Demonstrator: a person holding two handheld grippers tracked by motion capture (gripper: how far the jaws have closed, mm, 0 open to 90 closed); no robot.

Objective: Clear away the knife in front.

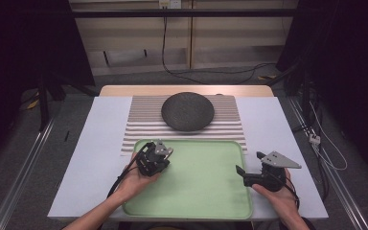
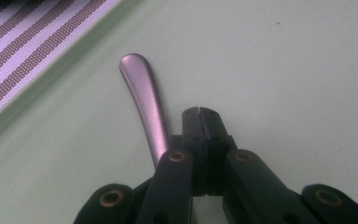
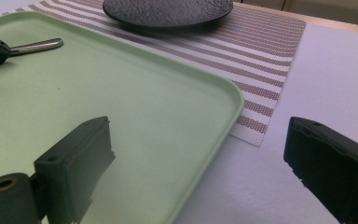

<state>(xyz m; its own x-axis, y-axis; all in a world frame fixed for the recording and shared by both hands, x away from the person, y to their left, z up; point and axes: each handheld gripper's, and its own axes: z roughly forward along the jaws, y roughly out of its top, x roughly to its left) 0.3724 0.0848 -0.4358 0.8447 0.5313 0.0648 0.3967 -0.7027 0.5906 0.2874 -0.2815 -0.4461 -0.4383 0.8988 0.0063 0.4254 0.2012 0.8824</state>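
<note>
The worktop is a pale grey table (image 1: 86,158) in a dim room, carrying a brown-and-white striped woven placemat (image 1: 143,124) with a dark round textured plate (image 1: 188,111) on it; a pale green plastic tray (image 1: 206,182) sits nearest you, overlapping the mat's near edge. Your left gripper (image 1: 165,152) works over the tray's far-left corner, jaws clenched. A polished metal utensil handle (image 2: 142,95) emerges beside them; whether the pads pinch its hidden end cannot be told. The handle lies low over the tray floor, beside the rim. Your right gripper (image 1: 242,173) rests at the tray's right edge, jaws spread and empty, likely kept clear as a standby.
</note>
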